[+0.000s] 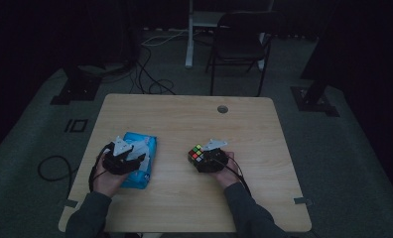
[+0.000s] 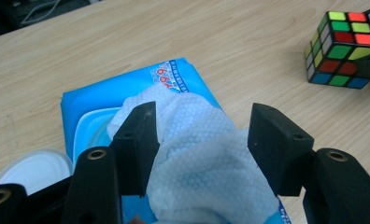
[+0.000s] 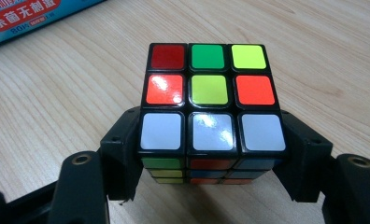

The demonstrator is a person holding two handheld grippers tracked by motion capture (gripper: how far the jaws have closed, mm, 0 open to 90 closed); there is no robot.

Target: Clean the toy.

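Note:
A blue pack of wet wipes (image 2: 174,77) lies on the left part of the wooden table (image 1: 184,114), its white lid (image 2: 33,170) flipped open. A white wipe (image 2: 197,154) sticks up out of the pack, between the jaws of my left gripper (image 2: 202,116). Those jaws stand wide and do not squeeze it. From above, the left gripper (image 1: 127,158) sits over the pack (image 1: 147,144). Right of centre, my right gripper (image 3: 211,126) is shut on a scrambled Rubik's cube (image 3: 211,88) by its two sides, with the white row nearest the camera. The cube (image 1: 196,153) rests on the table.
A round cable hole (image 1: 223,109) is set in the table near its far edge. A dark chair (image 1: 239,39) and a white desk leg stand on the floor beyond the table, with cables around them. The room is dim.

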